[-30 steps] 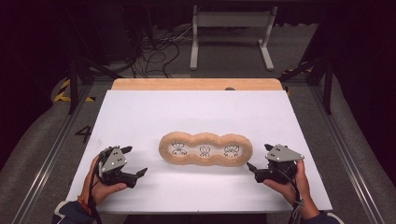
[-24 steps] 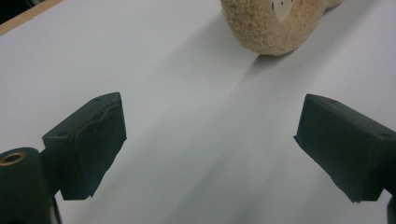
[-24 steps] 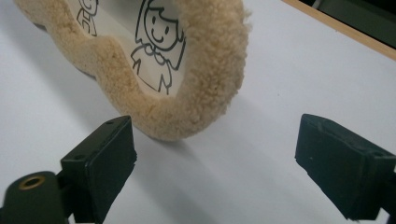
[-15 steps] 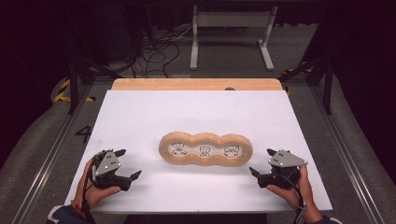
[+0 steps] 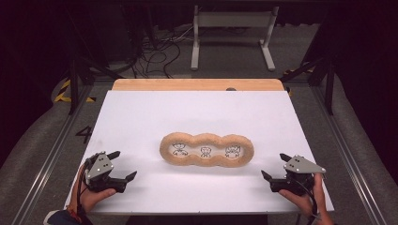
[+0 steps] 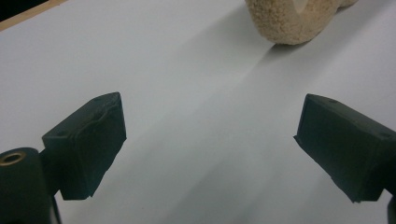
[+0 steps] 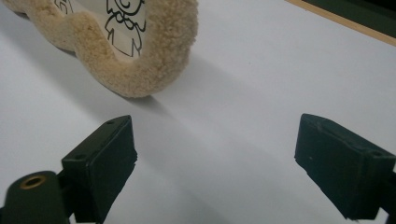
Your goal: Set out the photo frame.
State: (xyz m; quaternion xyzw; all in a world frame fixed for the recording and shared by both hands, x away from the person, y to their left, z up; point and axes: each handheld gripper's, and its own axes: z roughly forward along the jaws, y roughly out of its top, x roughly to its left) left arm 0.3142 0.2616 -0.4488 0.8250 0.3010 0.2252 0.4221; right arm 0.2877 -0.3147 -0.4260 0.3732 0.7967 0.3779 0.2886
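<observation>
A tan fuzzy three-lobed frame (image 5: 206, 150) lies in the middle of the white table, with a cartoon drawing in each of its three openings. My left gripper (image 5: 123, 165) rests near the front left corner, open, well left of the frame. My right gripper (image 5: 275, 166) sits at the front right, open, a little right of the frame's end. In the left gripper view, the frame's end (image 6: 294, 21) shows far ahead of the open gripper (image 6: 210, 149). In the right gripper view, the frame's lobe (image 7: 140, 51) lies close ahead, left of the open gripper (image 7: 215, 163).
The white table surface (image 5: 197, 112) has a wooden strip (image 5: 197, 84) along its far edge. Metal rails (image 5: 47, 159) run along both sides. Cables and a metal stand (image 5: 232, 33) lie on the floor beyond.
Both grippers have drawn back toward the front edge of the table and slightly outward. The frame has not moved.
</observation>
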